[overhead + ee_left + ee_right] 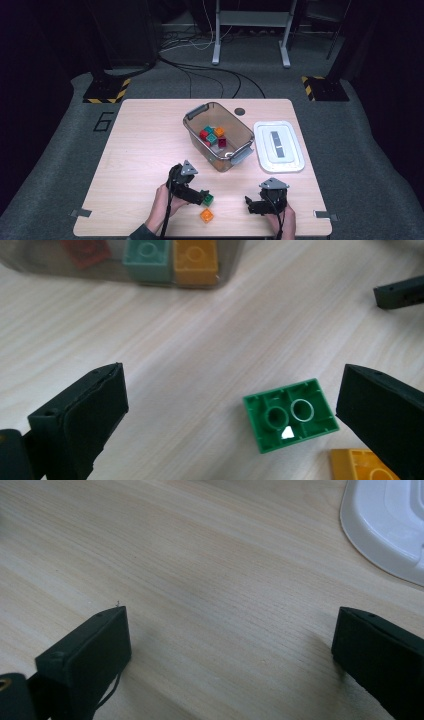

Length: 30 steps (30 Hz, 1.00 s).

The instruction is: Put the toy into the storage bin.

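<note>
Surface: pale wooden surface on grey carpet, dark room, cables at the top of the frame.
Left tongs: released, jaws spread wide over the green brick, not pressing it; likely lining up a pick.
Green brick: lower centre of the high view, studs down, hollow side up, resting near the right jaw.
Orange brick: one, just below the green.
Right tongs: released, nothing between the jaws, idling lower right.
Bin: one clear tub, centre, open to take bricks; roughly five inside.
Lid: one, white, laid aside right of the bin.
</note>
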Each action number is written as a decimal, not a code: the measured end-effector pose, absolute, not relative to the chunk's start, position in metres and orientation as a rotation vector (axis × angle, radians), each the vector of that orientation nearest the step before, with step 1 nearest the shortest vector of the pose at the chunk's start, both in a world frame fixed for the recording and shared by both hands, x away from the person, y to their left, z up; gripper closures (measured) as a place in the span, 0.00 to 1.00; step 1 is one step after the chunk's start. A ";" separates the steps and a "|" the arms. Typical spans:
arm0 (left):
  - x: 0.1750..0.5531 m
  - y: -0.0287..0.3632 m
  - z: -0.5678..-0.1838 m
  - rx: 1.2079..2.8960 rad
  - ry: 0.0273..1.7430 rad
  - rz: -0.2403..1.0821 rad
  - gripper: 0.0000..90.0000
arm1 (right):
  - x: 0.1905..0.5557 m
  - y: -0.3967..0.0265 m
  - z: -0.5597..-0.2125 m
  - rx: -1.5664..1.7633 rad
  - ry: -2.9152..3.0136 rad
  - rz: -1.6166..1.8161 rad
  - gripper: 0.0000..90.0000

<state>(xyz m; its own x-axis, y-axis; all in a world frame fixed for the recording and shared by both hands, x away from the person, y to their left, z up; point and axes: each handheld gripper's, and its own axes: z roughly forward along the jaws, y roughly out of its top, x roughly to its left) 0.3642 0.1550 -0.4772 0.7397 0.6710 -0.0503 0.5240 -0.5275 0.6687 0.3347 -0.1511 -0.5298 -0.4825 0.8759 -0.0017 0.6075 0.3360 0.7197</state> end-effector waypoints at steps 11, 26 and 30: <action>0.357 0.135 -0.496 2.313 0.868 0.242 0.00 | 0.335 -0.151 -0.530 1.308 2.216 0.940 0.02; 0.353 0.148 -0.504 2.305 0.855 0.224 0.35 | 0.335 -0.151 -0.530 1.308 2.216 0.940 0.02; 0.354 0.151 -0.507 2.305 0.852 0.226 0.43 | 0.335 -0.151 -0.530 1.308 2.216 0.941 0.02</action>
